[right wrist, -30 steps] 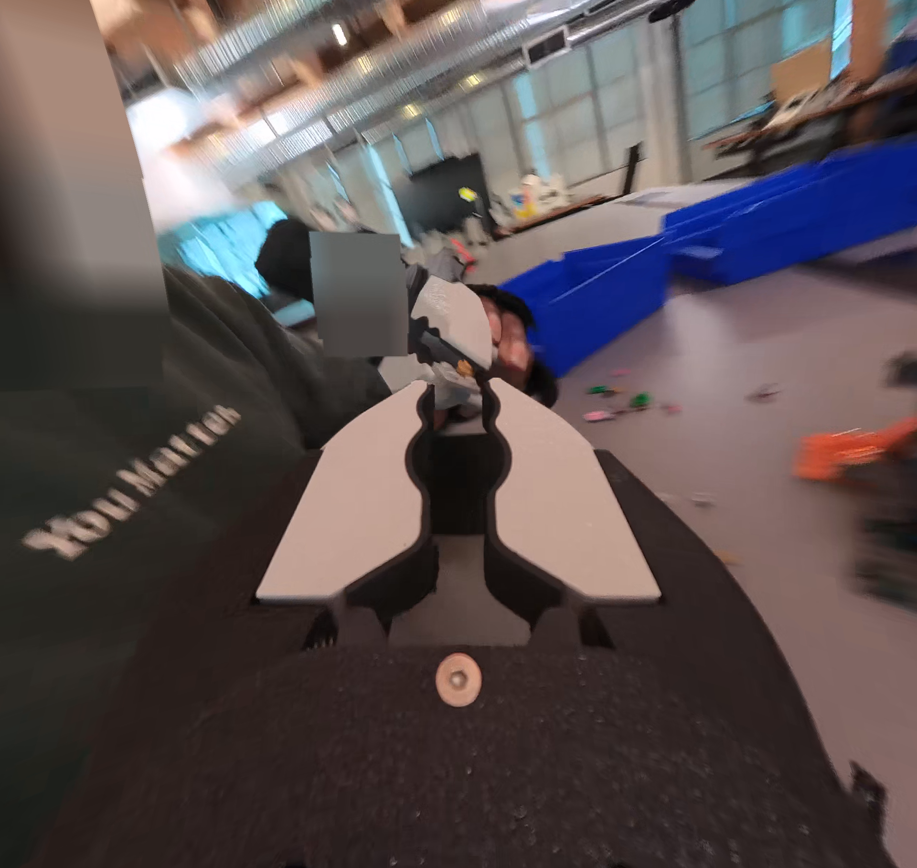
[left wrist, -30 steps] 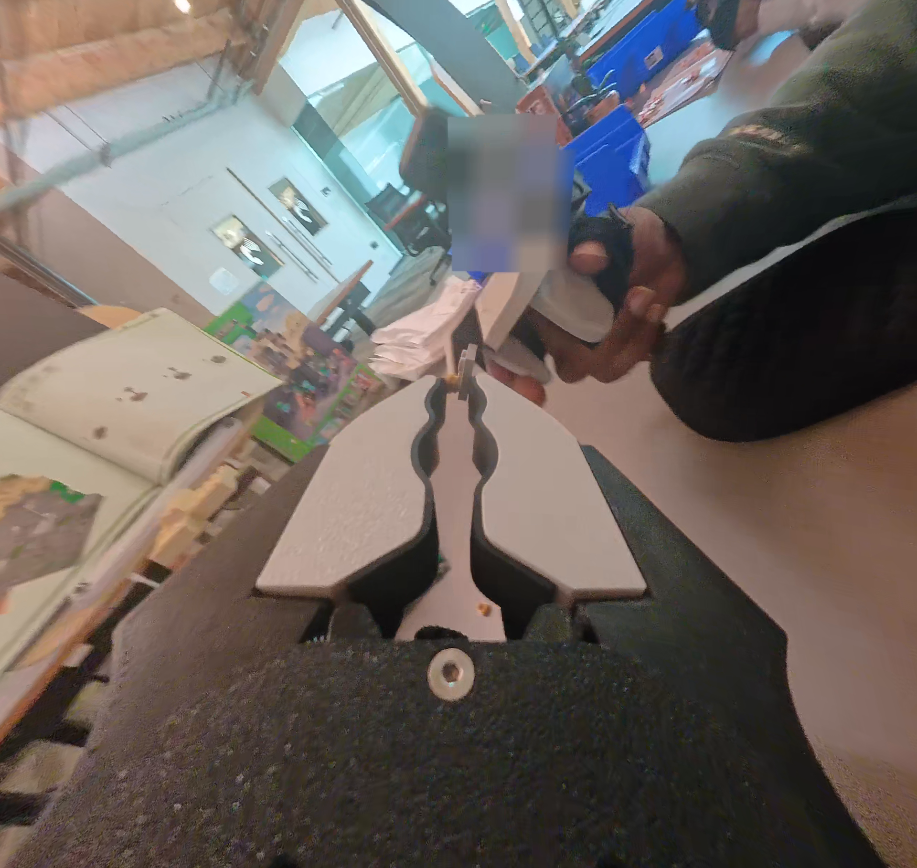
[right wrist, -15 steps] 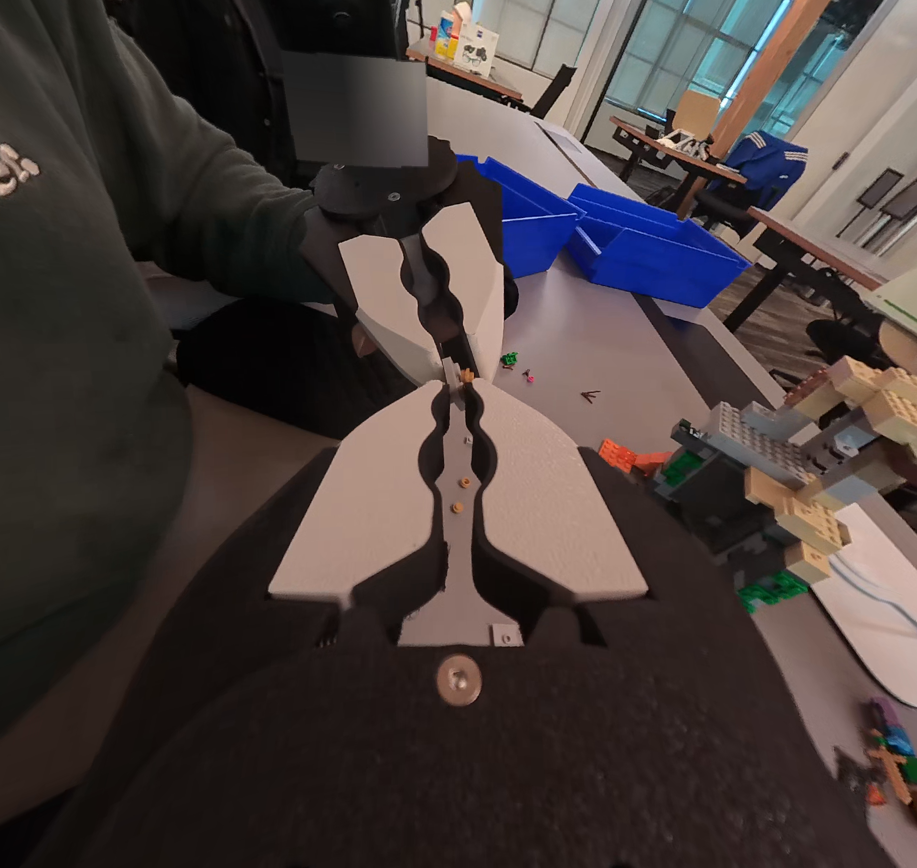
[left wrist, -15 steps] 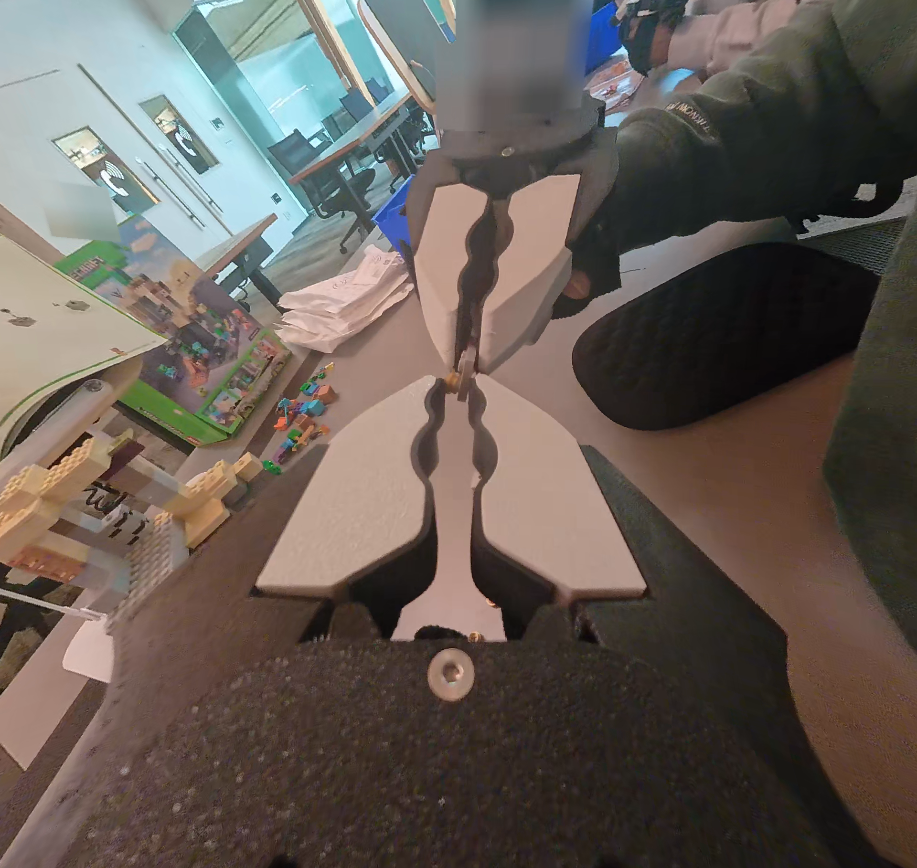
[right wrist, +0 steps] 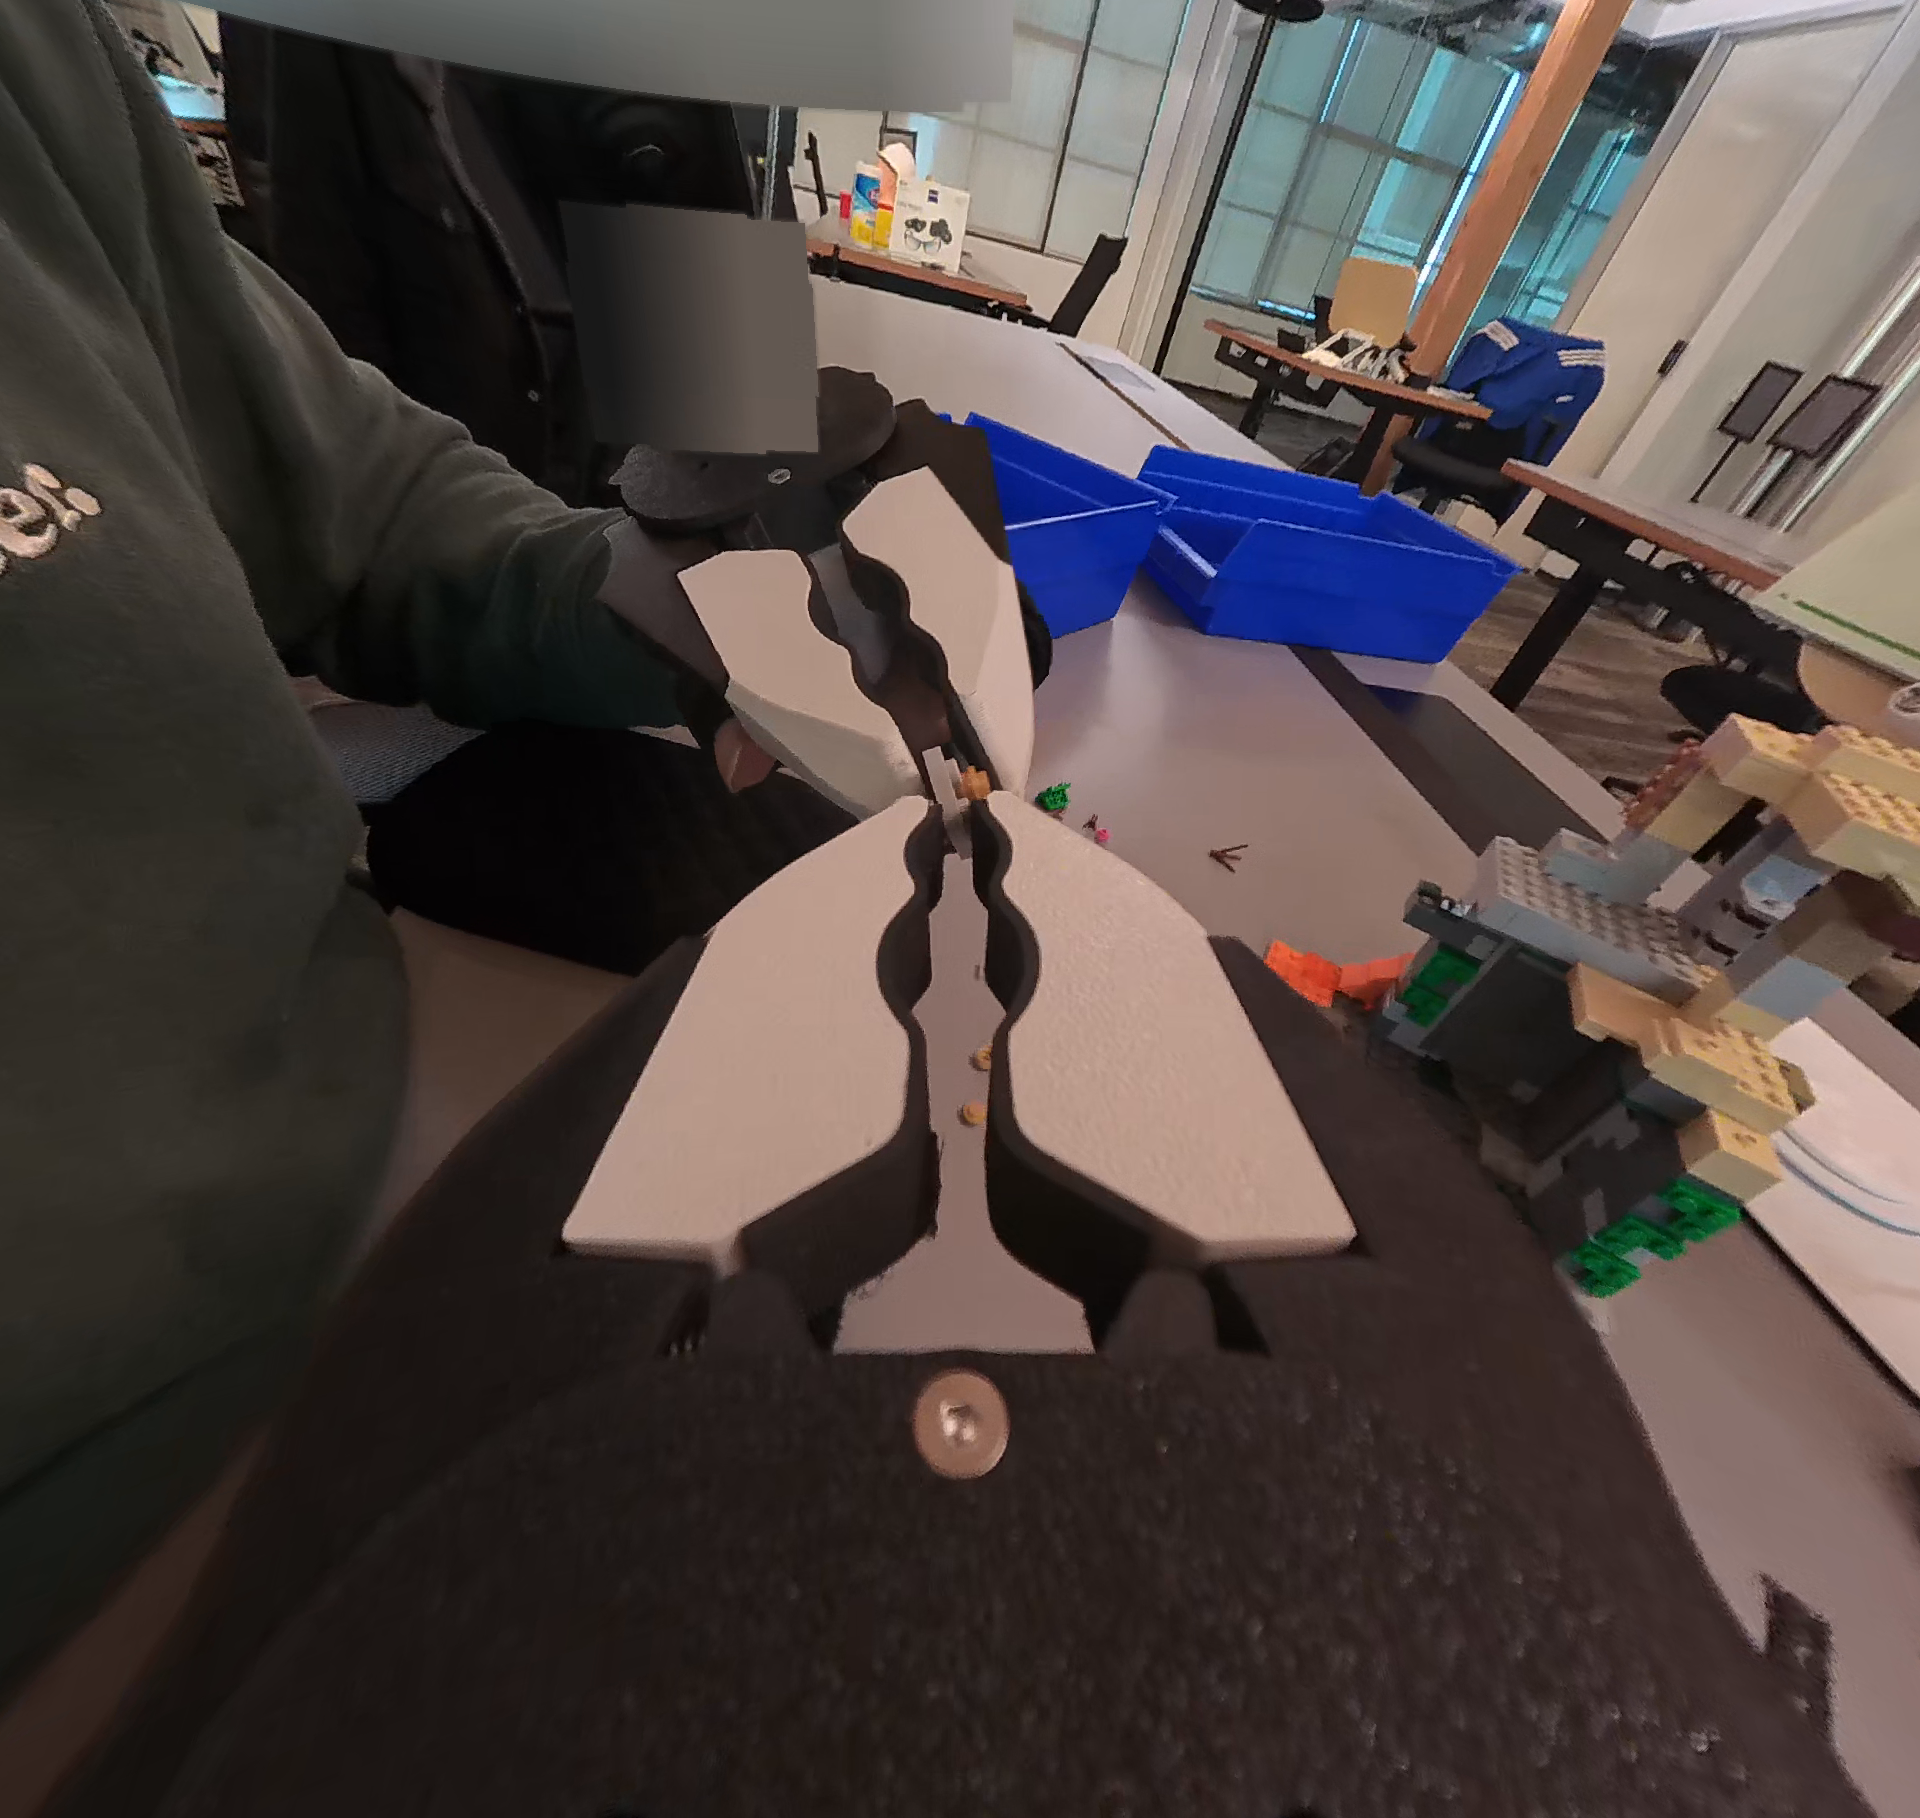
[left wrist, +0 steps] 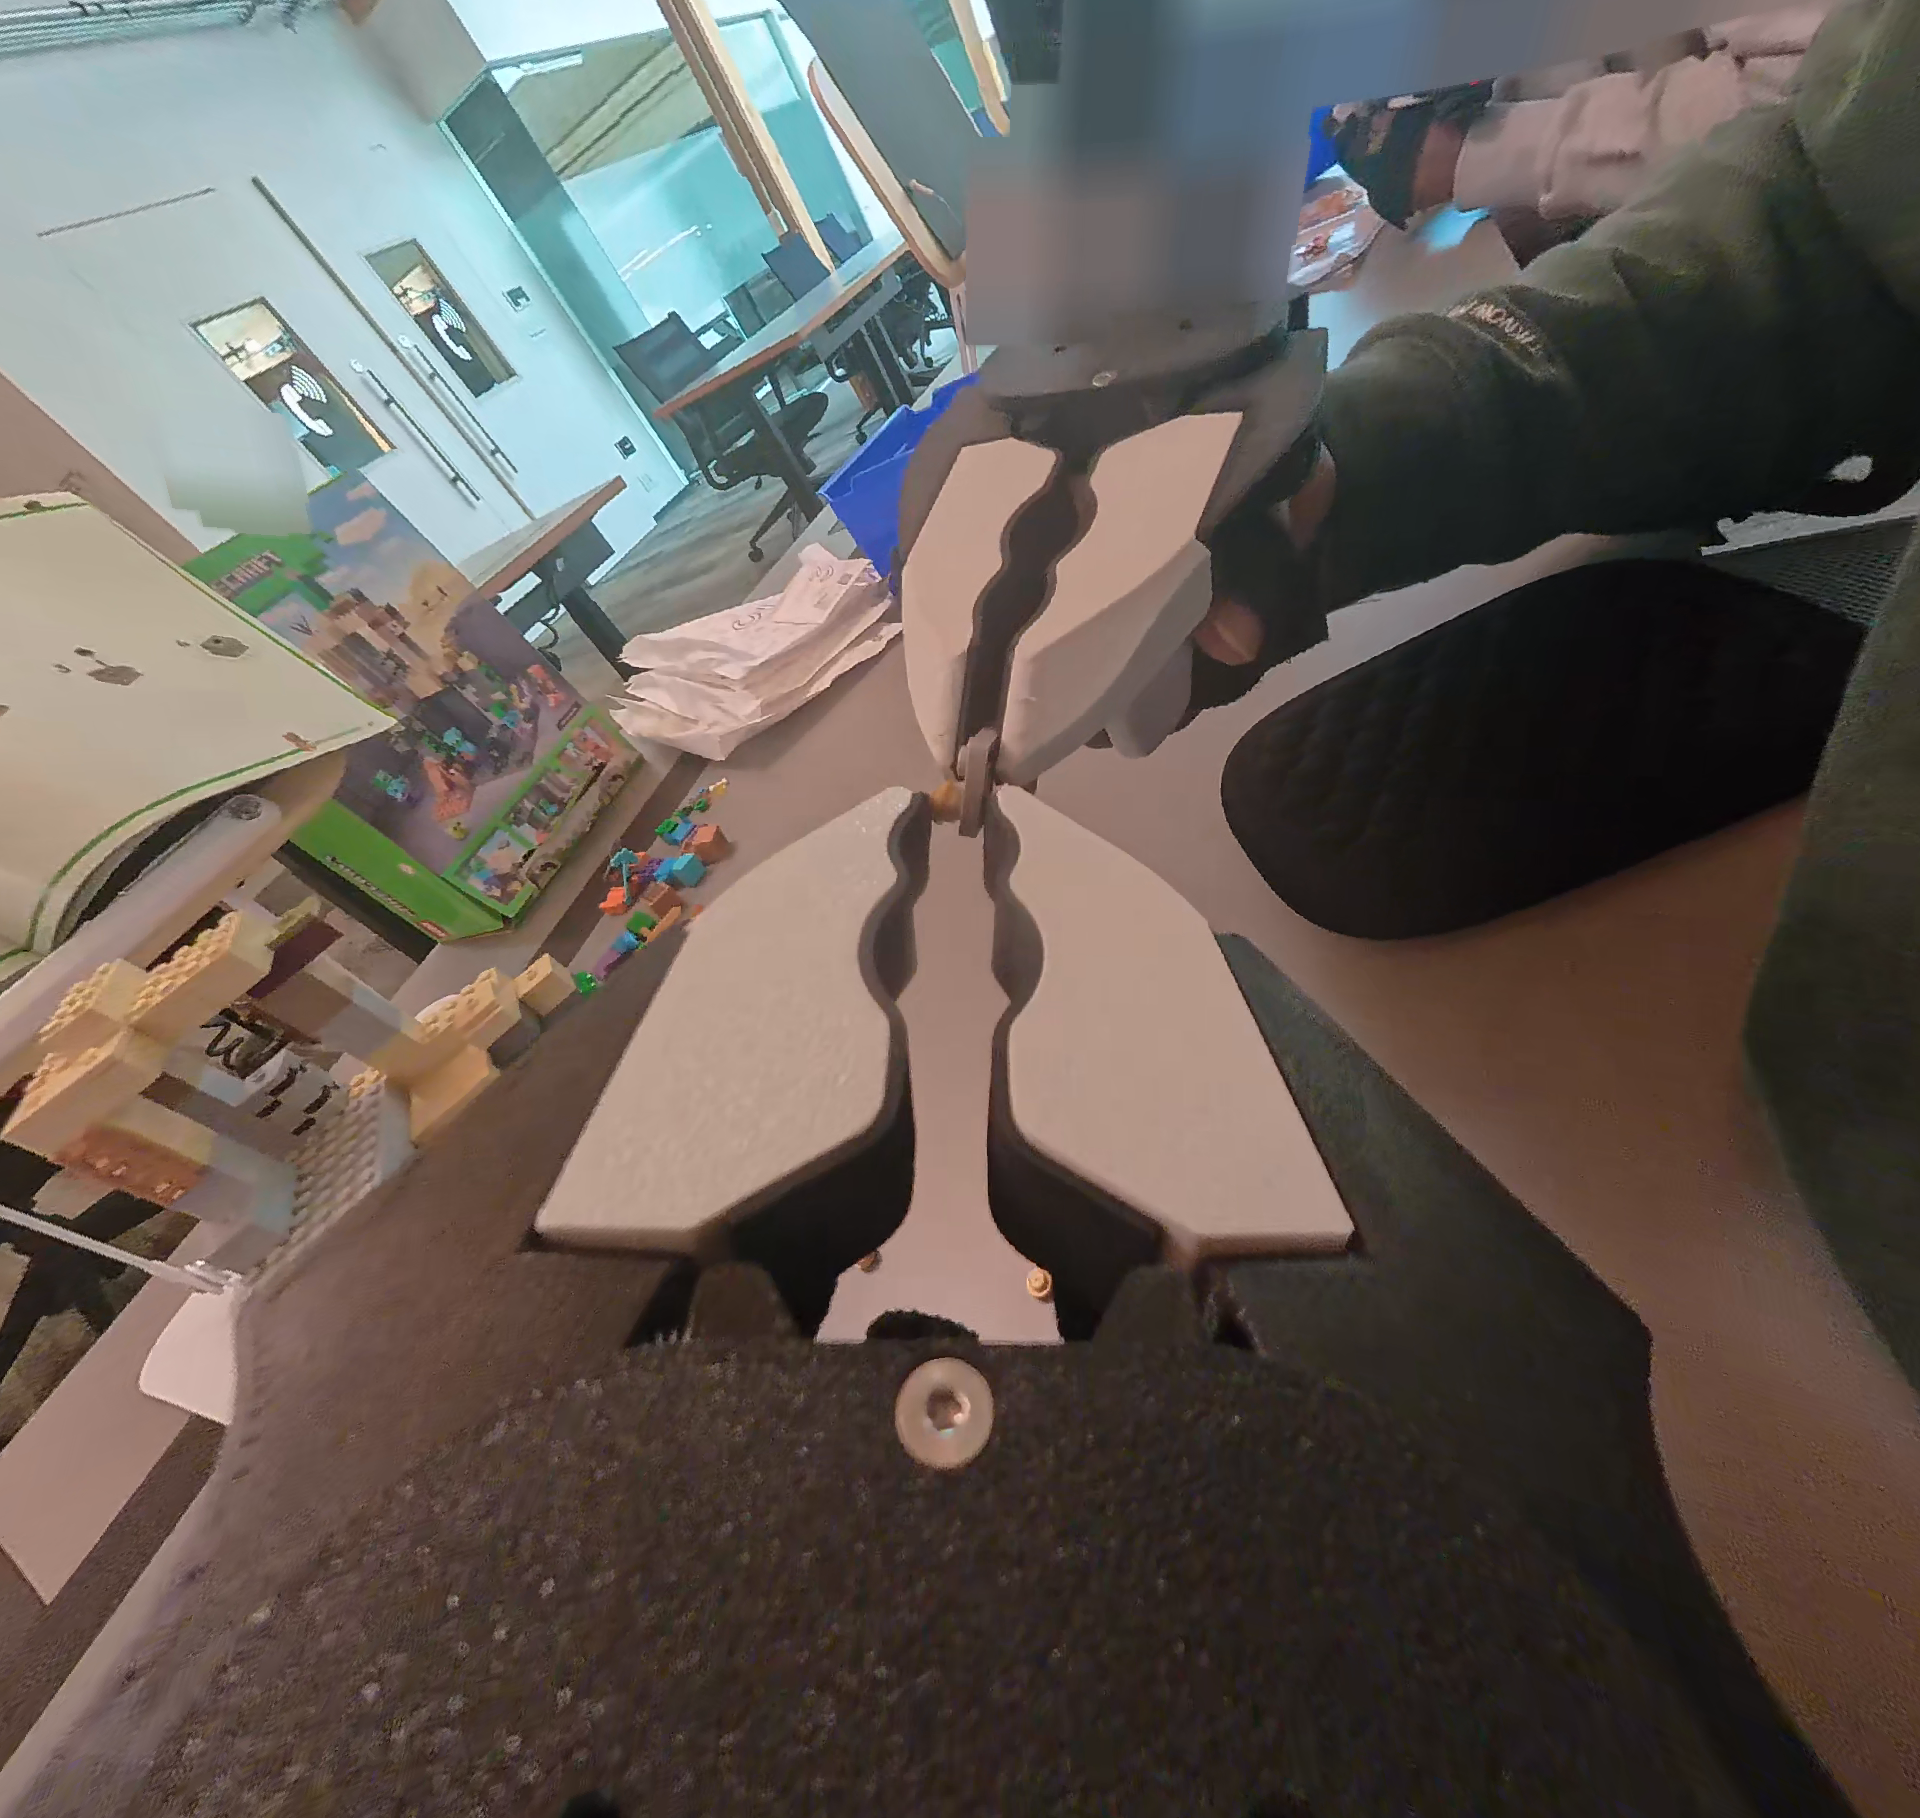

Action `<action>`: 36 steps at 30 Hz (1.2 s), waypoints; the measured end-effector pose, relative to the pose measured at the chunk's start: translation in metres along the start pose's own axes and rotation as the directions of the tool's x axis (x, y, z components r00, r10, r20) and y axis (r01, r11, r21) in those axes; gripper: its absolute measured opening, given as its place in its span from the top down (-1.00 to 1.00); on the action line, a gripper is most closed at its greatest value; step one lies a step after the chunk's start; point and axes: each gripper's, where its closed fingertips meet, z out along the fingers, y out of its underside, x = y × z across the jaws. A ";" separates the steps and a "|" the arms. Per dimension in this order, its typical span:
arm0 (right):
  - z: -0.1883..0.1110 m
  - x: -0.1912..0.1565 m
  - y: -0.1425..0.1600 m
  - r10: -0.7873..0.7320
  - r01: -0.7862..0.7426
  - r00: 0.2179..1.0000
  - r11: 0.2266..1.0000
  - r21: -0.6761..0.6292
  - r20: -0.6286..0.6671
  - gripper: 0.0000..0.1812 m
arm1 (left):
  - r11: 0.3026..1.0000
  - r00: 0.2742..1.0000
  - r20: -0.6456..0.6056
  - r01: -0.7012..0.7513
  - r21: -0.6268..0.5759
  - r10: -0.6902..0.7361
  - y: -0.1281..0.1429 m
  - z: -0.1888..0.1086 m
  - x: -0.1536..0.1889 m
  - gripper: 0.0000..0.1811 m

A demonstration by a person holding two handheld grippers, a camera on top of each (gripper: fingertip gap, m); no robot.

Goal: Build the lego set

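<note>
The left tongs (left wrist: 956, 804) and right tongs (right wrist: 954, 810) meet tip to tip above the counter (right wrist: 1226, 729); the right ones pinch a grey piece (left wrist: 975, 789), the left ones a tan stud (right wrist: 974, 783) touching it. Two blue bins (right wrist: 1320, 573) at the counter's far edge look empty; the half-built model (right wrist: 1662, 989) stands at its right edge.

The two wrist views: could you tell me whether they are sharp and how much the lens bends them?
Left wrist view: sharp at the grey piece, straight lines bowing toward the edges. Right wrist view: the right gripper is crisp, the bottom right corner slightly smeared, same wide-angle curve.
</note>
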 end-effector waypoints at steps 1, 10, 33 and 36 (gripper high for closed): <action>0.000 0.000 -0.001 -0.009 0.009 1.000 1.000 0.006 -0.005 0.94 | 1.000 1.000 0.010 -0.006 0.002 0.006 -0.001 0.000 -0.001 0.90; -0.002 -0.003 -0.005 -0.015 0.015 1.000 1.000 0.010 0.002 0.94 | 0.997 0.997 0.015 -0.074 0.005 0.074 -0.007 -0.002 0.001 0.91; 0.000 -0.007 0.009 0.114 -0.109 0.992 0.989 -0.101 0.047 0.94 | 0.974 0.975 0.004 -0.223 -0.038 0.224 0.003 -0.002 0.007 0.92; 0.001 -0.003 0.019 0.029 -0.030 1.000 0.988 -0.148 -0.009 0.94 | 0.987 0.988 -0.027 -0.150 -0.052 0.149 0.013 0.002 0.006 0.91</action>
